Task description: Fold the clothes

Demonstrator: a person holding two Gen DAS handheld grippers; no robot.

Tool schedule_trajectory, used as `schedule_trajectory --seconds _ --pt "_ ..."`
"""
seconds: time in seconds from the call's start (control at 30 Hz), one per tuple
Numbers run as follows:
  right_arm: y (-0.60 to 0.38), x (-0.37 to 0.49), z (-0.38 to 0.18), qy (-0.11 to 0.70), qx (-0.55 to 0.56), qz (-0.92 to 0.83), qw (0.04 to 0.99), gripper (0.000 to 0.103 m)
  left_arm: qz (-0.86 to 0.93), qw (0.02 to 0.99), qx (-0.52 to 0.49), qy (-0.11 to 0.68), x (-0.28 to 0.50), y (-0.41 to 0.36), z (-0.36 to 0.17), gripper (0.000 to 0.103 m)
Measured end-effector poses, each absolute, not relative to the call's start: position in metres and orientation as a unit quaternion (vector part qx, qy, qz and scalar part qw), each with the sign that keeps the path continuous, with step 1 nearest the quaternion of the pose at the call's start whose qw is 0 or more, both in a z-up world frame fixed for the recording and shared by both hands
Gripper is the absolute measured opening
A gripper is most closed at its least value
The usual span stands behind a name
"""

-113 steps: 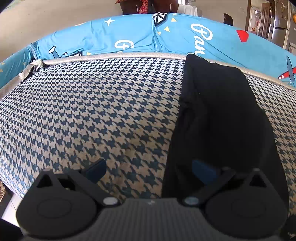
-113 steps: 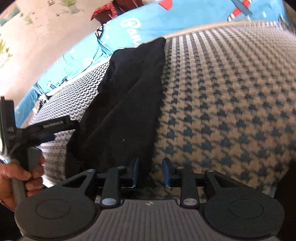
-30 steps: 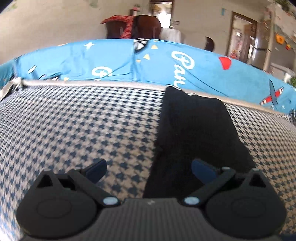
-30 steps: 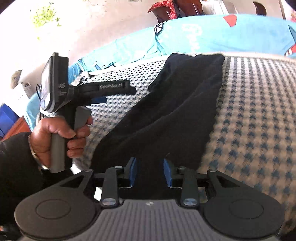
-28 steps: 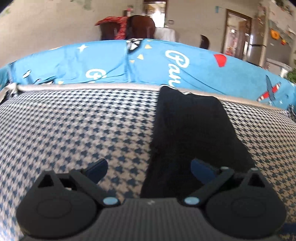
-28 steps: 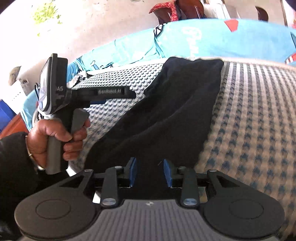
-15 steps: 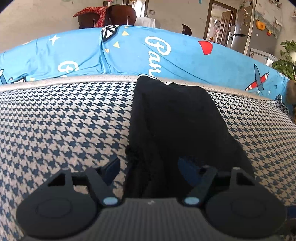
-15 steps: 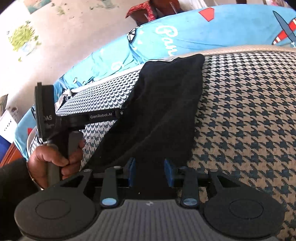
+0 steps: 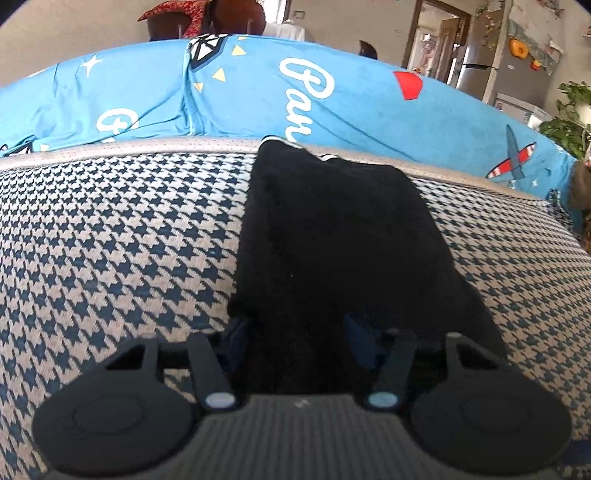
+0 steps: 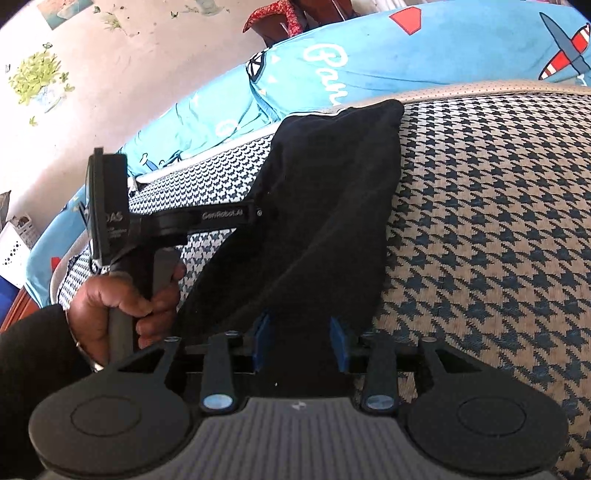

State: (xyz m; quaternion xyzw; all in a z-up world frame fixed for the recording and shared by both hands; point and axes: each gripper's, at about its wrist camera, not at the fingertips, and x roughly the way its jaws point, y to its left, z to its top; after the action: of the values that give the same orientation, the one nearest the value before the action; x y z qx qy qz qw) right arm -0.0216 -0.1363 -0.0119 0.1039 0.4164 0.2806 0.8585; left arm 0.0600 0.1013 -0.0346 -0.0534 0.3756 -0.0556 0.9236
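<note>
A black garment point(image 9: 332, 229) lies folded into a long strip on the houndstooth cushion point(image 9: 110, 240), running away from me to the far seam. My left gripper point(image 9: 299, 332) straddles its near end. Its jaws are closing, and bunched cloth fills the gap from pad to pad. In the right wrist view the garment point(image 10: 332, 192) slants up from my right gripper point(image 10: 301, 339). That gripper's blue pads hold the near edge while the jaws ease open a little. A hand point(image 10: 122, 306) holds the left gripper point(image 10: 255, 214) at the garment's left side.
A bright blue printed sheet point(image 9: 332, 110) rises behind the cushion's grey piped seam. Beyond it are dark chairs with a red cloth point(image 9: 192, 14), a doorway, a fridge point(image 9: 480, 66) and a plant point(image 9: 569, 122). The cushion point(image 10: 498, 221) stretches away on both sides of the garment.
My left gripper slid right from beside the garment onto its near end, and its wide jaws narrowed around the cloth. The right gripper rolled and its pads spread slightly, cloth still between them.
</note>
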Motion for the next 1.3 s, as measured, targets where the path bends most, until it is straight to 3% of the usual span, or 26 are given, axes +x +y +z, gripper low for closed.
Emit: schedule_trajectory --seconds 0.13,0.2,0.63,0.7,0.93,1.07,1.13,1.3 --pt "-0.136 -0.022 -0.012 0.418 0.102 0.279 0.859 0.039 -0.031 0.924 -0.059 0.376 0.06 0.106 -0.035 0.022" --pt "-0.135 -0.023 -0.012 0.418 0.102 0.278 0.859 0.039 -0.021 0.925 -0.056 0.374 0.06 0.108 -0.034 0.016" --pt "-0.138 -0.02 -0.014 0.421 0.102 0.268 0.861 0.039 0.031 0.933 -0.01 0.358 0.061 0.104 -0.038 0.016" --pt "-0.137 -0.019 -0.015 0.422 0.098 0.267 0.861 0.039 0.036 0.932 -0.018 0.36 0.06 0.107 -0.042 0.02" --pt "-0.138 -0.017 -0.017 0.426 0.097 0.26 0.861 0.039 0.07 0.923 -0.061 0.373 0.055 0.124 -0.04 0.057" --pt "-0.14 -0.014 -0.016 0.427 0.097 0.257 0.861 0.039 0.093 0.918 -0.066 0.38 0.052 0.13 -0.035 0.065" --pt "-0.14 -0.011 -0.015 0.424 0.097 0.258 0.863 0.039 0.114 0.915 -0.057 0.382 0.05 0.129 -0.031 0.083" --pt "-0.14 0.0 -0.014 0.42 0.101 0.255 0.865 0.04 0.111 0.918 -0.067 0.375 0.05 0.129 -0.018 0.083"
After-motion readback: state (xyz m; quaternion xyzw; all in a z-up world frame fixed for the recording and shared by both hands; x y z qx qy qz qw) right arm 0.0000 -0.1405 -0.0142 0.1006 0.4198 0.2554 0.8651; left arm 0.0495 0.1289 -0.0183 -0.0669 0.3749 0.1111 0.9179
